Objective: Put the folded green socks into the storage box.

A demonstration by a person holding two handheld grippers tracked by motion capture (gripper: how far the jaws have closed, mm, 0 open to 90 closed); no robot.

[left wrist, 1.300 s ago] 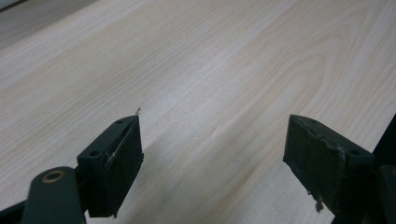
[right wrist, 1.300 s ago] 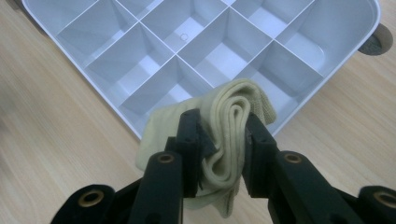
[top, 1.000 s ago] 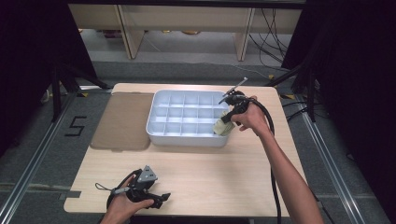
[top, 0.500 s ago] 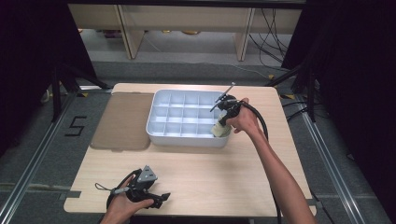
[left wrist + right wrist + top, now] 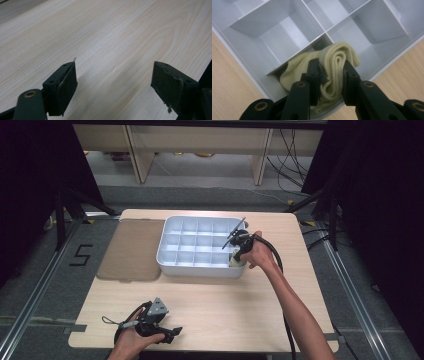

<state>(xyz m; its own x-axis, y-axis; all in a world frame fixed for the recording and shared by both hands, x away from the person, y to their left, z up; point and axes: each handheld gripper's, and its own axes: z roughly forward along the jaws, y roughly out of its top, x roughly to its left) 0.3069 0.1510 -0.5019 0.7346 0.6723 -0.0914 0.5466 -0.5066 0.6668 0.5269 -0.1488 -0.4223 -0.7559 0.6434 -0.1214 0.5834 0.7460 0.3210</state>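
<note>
A folded pale-yellow knitted cloth is pinched by the right gripper and is being placed, it is judged, into the near right corner compartment of the white plastic divided tray. Release is called for next, once the soft ribbed bundle is seated between the smooth rigid dividers. The left gripper is held spread and empty over the pale wood-grain surface.

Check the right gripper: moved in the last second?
Yes. The right gripper, shut on the cream cloth, dropped into the divided tray's near-right corner compartment.
</note>
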